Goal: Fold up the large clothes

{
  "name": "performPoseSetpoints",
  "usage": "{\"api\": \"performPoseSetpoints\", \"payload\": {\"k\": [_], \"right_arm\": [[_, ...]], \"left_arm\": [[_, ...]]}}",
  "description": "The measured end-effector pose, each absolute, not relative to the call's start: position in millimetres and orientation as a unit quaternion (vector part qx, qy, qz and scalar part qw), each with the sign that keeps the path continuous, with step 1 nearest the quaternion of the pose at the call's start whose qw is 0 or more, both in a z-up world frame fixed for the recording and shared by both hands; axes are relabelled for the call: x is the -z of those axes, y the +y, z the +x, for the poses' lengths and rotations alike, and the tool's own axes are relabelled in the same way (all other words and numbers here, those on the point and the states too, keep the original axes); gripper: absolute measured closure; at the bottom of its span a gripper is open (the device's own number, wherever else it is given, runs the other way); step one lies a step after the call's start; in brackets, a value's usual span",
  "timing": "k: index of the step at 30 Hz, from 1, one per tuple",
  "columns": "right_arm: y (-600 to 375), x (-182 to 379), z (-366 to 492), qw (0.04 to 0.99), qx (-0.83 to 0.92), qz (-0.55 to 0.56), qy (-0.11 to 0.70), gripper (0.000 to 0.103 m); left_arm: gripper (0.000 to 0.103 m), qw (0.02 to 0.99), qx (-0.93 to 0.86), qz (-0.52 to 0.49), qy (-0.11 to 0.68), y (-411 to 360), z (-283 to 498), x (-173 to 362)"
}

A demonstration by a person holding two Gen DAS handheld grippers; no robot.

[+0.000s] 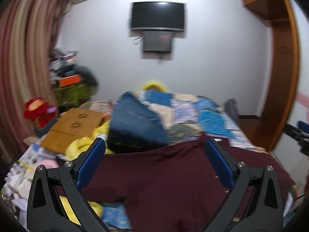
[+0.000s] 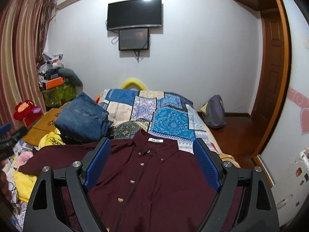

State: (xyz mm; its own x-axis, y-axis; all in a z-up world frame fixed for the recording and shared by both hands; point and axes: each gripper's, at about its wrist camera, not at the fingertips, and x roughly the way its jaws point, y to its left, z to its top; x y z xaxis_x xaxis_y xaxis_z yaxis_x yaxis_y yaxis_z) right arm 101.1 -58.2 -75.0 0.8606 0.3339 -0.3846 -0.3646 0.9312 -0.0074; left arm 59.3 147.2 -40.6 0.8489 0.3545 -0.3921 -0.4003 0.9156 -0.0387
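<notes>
Both grippers' jaws gape wide, empty, above the maroon shirt point(image 2: 150, 174); bare quilt point(image 2: 170, 119) beyond.

Wall-mounted television point(image 2: 134, 13), striped curtains point(image 2: 19, 50), wooden door frame point(image 2: 278, 77).

The left wrist view is blurred by motion, the right wrist view is sharp. Light comes from above and glares on the white wall point(image 2: 193, 38). Fisheye bends edges; corners are dark.
</notes>
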Motion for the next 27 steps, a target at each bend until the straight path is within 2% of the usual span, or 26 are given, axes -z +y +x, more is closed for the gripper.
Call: {"api": "performPoseSetpoints", "payload": {"k": [9, 17, 22, 27], "right_arm": [[-39.3, 101.1, 144.0, 0.947, -0.186, -0.061, 0.254, 0.019], [-28.1, 116.8, 156.7, 0.935, -0.172, -0.094, 0.296, 0.019], [-24.9, 121.0, 163.2, 0.933, -0.154, -0.111, 0.307, 0.019], [-28.5, 119.9, 170.9, 0.935, -0.138, -0.094, 0.313, 0.019]], "left_arm": [[0.000, 0.888, -0.319, -0.180, 0.279, 304.7, 47.0, 102.3], [0.000, 0.809, -0.328, -0.340, 0.350, 402.7, 9.7, 206.0], [0.000, 0.763, -0.284, -0.473, 0.336, 439.6, -14.2, 267.3], [0.001, 0.729, -0.250, -0.566, 0.293, 461.0, -28.7, 298.7]]}}
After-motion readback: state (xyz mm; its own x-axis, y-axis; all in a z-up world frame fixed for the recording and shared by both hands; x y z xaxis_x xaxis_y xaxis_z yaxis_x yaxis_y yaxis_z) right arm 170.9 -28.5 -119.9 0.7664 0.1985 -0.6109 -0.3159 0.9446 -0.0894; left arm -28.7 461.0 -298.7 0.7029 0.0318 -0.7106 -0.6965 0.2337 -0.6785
